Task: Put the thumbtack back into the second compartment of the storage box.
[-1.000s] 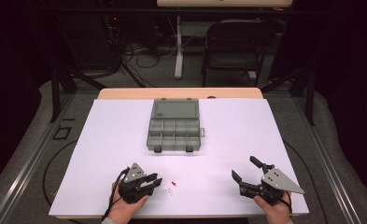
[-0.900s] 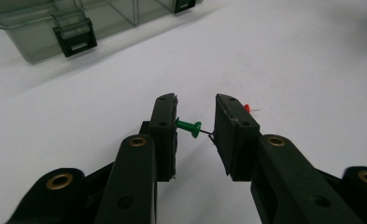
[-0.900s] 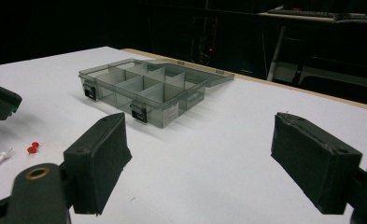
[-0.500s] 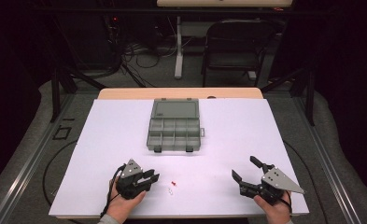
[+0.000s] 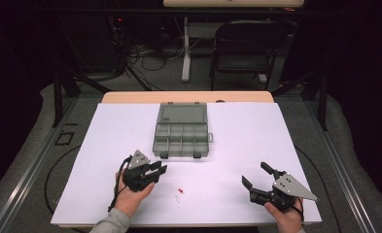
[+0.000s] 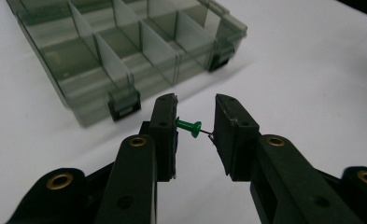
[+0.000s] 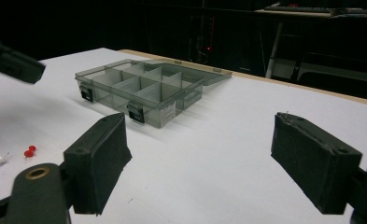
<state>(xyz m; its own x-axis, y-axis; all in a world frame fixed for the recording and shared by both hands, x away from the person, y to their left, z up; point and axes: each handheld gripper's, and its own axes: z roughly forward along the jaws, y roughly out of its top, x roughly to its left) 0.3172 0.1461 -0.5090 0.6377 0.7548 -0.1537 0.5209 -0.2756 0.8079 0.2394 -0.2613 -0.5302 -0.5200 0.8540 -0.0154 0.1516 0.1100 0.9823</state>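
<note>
White sheeting covers the table (image 5: 256,145). Nearest the person, the right gripper (image 5: 259,180) rests with jaws spread wide, holding nothing. The left gripper (image 5: 158,170) pinches a green pushpin (image 6: 189,126) across its length. Between the grippers lie a red pushpin (image 5: 181,190) and a white pushpin (image 5: 177,198). Farther back sits an open grey compartment box (image 5: 182,137), lid laid flat.
</note>
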